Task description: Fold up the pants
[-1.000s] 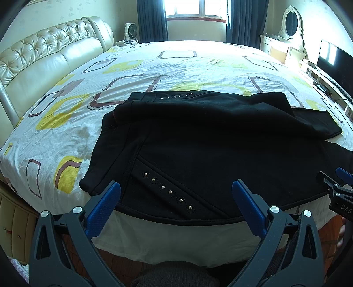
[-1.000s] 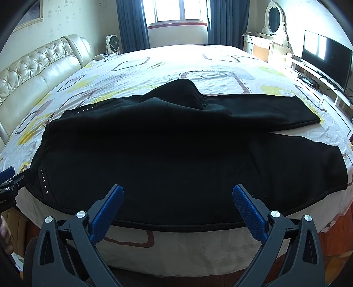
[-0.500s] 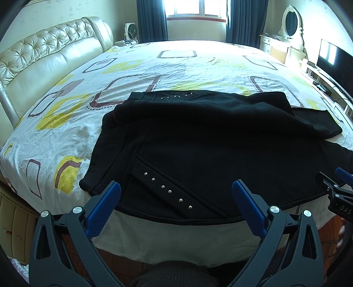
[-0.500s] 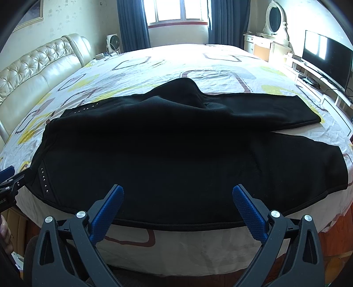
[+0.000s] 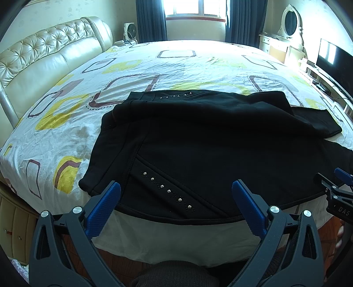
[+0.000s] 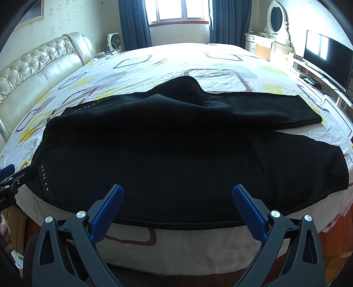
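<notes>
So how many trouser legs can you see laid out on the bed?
2. The near leg runs along the bed's front edge, hem at right; the far leg lies behind it, angled toward the television side.

Bright window backlight; fisheye-warped, dark corners.

Left gripper and right gripper, dark grey frames, ribbed blue fingers, silver screws, white "DAS" lettering

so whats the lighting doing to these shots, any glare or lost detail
Left wrist view: window blows out and the far sheet glares; pants crush to near-solid black, only studs catch light. Right wrist view: same backlight, pants folds barely readable, fisheye bends the bed edge.
</notes>
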Tool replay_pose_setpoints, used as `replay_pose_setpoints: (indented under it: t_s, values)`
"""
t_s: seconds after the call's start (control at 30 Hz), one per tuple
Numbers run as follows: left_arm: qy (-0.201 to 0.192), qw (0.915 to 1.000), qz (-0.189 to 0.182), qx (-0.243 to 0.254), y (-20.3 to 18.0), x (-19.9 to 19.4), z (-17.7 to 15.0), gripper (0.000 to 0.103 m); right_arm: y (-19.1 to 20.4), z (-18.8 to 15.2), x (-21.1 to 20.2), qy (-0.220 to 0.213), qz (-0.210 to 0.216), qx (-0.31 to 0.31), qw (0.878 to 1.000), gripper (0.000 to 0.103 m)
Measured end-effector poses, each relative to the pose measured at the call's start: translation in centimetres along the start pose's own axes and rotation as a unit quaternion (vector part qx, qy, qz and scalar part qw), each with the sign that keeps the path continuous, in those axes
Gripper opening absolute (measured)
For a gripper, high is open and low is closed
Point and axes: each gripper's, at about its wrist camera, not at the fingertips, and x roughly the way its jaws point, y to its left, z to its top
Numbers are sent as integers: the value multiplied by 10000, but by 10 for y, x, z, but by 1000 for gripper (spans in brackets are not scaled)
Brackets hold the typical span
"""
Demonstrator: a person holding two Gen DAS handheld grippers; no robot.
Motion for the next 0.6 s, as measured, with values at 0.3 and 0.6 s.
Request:
replay_pose_setpoints:
  t_s: [0.3, 0.6]
  values:
    - [8, 10000, -22, 5, -1, -1, 0, 101, 0, 0, 0, 10, 30, -13, 10000, 99]
    - [621, 9858, -1541, -241, 43, 3, 27, 101, -12, 13, -4, 186, 728, 101, 9971, 99]
